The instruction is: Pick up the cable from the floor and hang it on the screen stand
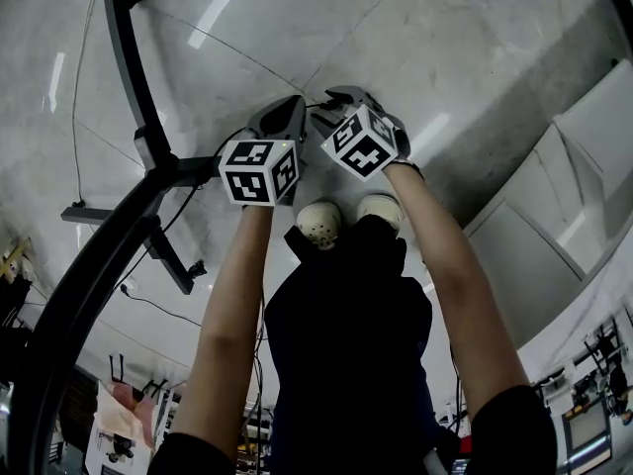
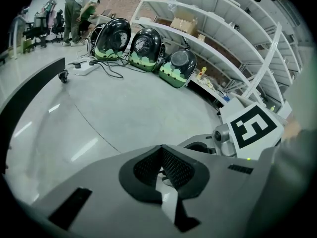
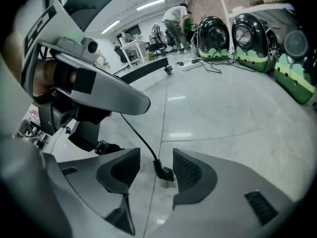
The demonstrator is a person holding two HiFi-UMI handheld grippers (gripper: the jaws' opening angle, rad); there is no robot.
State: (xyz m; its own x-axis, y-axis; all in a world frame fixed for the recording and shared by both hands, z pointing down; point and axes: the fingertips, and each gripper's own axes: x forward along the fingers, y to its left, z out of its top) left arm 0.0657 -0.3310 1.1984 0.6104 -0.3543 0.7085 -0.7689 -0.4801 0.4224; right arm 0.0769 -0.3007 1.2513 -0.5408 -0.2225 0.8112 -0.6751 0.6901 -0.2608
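Note:
A thin black cable (image 3: 140, 137) hangs down from the tip of my left gripper (image 3: 143, 105), whose jaws are shut on it. Its black plug (image 3: 166, 174) dangles just above the floor between the pads of my right gripper (image 3: 156, 151), close to the right pad; those jaws stand open and do not press on it. In the head view both grippers, left (image 1: 294, 100) and right (image 1: 332, 96), point down at the floor with their tips almost together. The black screen stand (image 1: 129, 57) stands to the left, its base (image 1: 158, 250) on the floor. The left gripper view shows its pads (image 2: 148, 167) meeting.
The person's pale shoes (image 1: 321, 224) are just below the grippers. Three black domed cases (image 2: 143, 46) stand along white shelving (image 2: 237, 33). A power strip with loose cables (image 2: 84, 68) lies on the floor. People (image 2: 79, 4) bend over at the far back.

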